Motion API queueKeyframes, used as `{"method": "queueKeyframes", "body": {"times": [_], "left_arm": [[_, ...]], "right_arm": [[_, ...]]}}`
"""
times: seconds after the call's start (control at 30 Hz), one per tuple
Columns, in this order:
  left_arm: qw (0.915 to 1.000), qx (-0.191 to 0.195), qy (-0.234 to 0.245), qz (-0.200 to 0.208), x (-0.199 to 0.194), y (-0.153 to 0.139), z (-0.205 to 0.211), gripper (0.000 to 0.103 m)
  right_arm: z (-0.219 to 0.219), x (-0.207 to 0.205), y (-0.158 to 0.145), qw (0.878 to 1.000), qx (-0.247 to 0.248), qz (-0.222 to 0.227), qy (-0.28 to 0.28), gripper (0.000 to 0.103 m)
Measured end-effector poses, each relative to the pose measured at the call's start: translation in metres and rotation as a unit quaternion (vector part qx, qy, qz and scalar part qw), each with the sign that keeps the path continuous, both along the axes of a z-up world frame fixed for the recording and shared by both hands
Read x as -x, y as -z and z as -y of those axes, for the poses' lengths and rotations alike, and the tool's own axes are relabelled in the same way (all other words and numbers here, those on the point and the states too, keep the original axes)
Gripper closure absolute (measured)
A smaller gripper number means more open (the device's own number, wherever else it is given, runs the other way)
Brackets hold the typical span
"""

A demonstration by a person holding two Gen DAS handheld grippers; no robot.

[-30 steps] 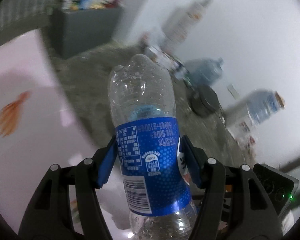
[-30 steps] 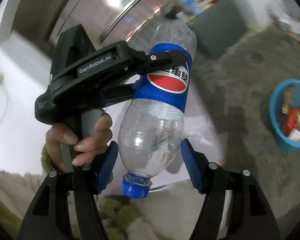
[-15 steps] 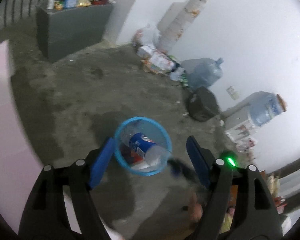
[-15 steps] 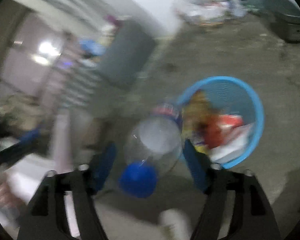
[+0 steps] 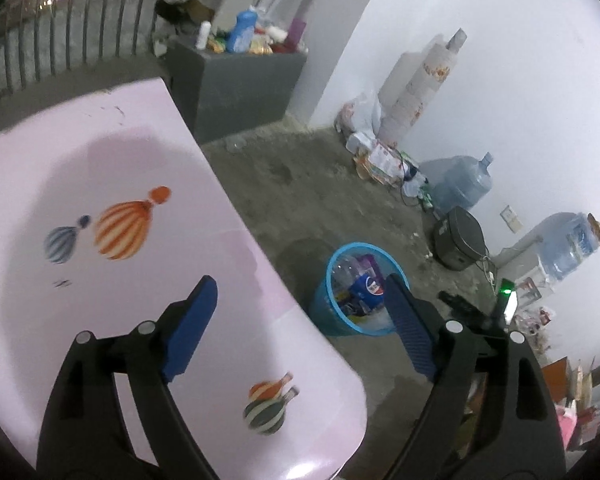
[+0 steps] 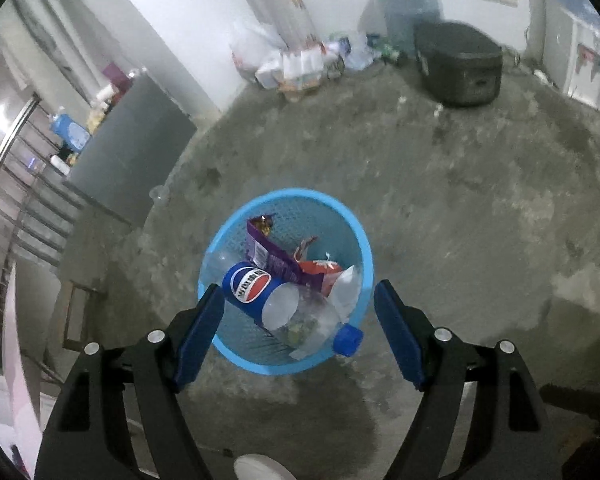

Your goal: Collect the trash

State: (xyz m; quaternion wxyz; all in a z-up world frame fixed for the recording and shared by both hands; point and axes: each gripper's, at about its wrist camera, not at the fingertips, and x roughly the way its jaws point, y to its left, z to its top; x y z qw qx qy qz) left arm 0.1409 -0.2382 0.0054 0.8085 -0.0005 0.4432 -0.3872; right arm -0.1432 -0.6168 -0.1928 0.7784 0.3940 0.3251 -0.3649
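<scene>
A blue mesh trash basket (image 6: 340, 216) stands on the concrete floor, also in the left wrist view (image 5: 332, 316). A clear Pepsi bottle (image 6: 260, 288) with a blue label and blue cap lies in it, on top of a purple wrapper (image 6: 268, 256) and an orange packet. The bottle also shows in the left wrist view (image 5: 368, 288). My right gripper (image 6: 298, 320) is open and empty, directly above the basket. My left gripper (image 5: 300, 312) is open and empty, over the edge of the pink table (image 5: 100, 160).
A grey cabinet (image 5: 240, 80) with bottles on top stands at the back. Bags and boxes (image 5: 372, 148), water jugs (image 5: 460, 184) and a black cooker (image 6: 456, 68) line the white wall. A railing (image 5: 60, 40) runs along the back left.
The bottle left my left gripper, passed to my right gripper and dropped into the basket. Both grippers have opened. My left gripper moved back over the pink table.
</scene>
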Motion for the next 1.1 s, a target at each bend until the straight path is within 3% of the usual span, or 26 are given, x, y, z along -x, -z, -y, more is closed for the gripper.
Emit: {"method": "queueKeyframes", "body": {"times": [0.17,0.3,0.37,0.5,0.57,0.67,0.77,0.9,1.1], "left_arm": [[0.9987,0.019,-0.025,0.041,0.024,-0.023,-0.034,0.016],[0.9951,0.027,-0.061,0.073,0.044,-0.04,-0.073,0.011],[0.9907,0.011,-0.091,0.101,0.055,-0.047,-0.089,0.01],[0.9742,-0.05,-0.159,0.152,0.074,-0.053,-0.119,0.009],[0.9596,-0.084,-0.193,0.187,0.085,-0.055,-0.133,0.009],[0.943,-0.116,-0.233,0.207,0.097,-0.056,-0.152,0.009],[0.9347,-0.134,-0.268,0.192,0.1,-0.056,-0.171,0.009],[0.9304,-0.129,-0.313,0.14,0.107,-0.045,-0.194,0.009],[0.9358,-0.162,-0.308,0.056,0.112,-0.006,-0.201,0.009]], "right_arm": [[-0.034,0.008,-0.059,0.998,0.052,0.011,-0.04,0.027],[-0.092,0.006,-0.118,0.987,0.124,0.018,-0.097,0.016],[-0.117,0.003,-0.142,0.981,0.153,0.023,-0.119,0.012],[-0.179,-0.006,-0.192,0.962,0.209,0.046,-0.169,0.006],[-0.208,-0.012,-0.213,0.951,0.239,0.053,-0.187,0.006],[-0.255,-0.017,-0.242,0.925,0.293,0.089,-0.224,0.006],[-0.302,-0.023,-0.26,0.901,0.332,0.121,-0.252,0.006],[-0.342,-0.038,-0.259,0.895,0.303,0.123,-0.305,0.006],[-0.378,-0.067,-0.22,0.889,0.258,0.01,-0.378,0.006]]}}
